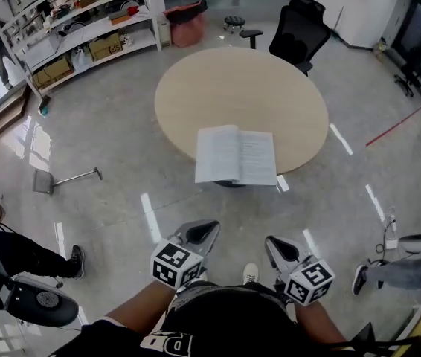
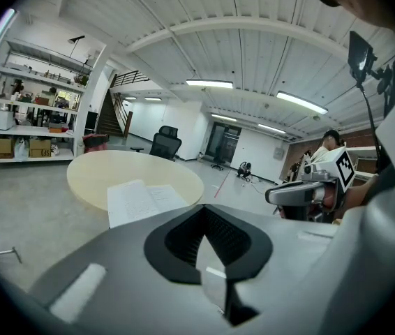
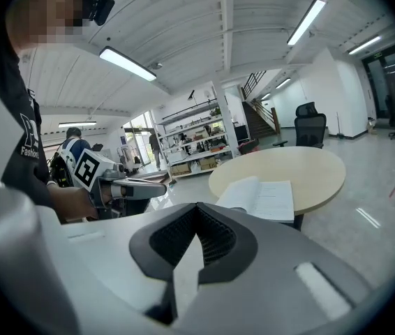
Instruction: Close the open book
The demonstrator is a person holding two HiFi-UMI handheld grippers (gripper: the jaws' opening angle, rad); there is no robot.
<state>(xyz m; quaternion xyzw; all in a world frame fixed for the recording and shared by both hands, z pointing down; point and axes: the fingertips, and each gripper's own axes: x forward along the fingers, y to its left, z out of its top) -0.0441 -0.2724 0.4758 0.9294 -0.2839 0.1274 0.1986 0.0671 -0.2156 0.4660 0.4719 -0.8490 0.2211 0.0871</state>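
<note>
Book (image 1: 236, 155) and grippers are well apart. Nearest, at 6 o'clock by the person's waist, the left hand-held gripper (image 1: 209, 227) and the right hand-held gripper (image 1: 270, 242) are both clenched with nothing between their jaws. Farther toward 12 o'clock the book lies open, pages up, at the near edge of the round worktop (image 1: 240, 88). Beyond stand a black chair (image 1: 300, 28) at 1 o'clock and shelves (image 1: 76, 21) at 10 o'clock.

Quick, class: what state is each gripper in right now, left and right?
Left gripper: closed, jaws together, holding nothing.
Right gripper: closed, jaws together, holding nothing.
</note>
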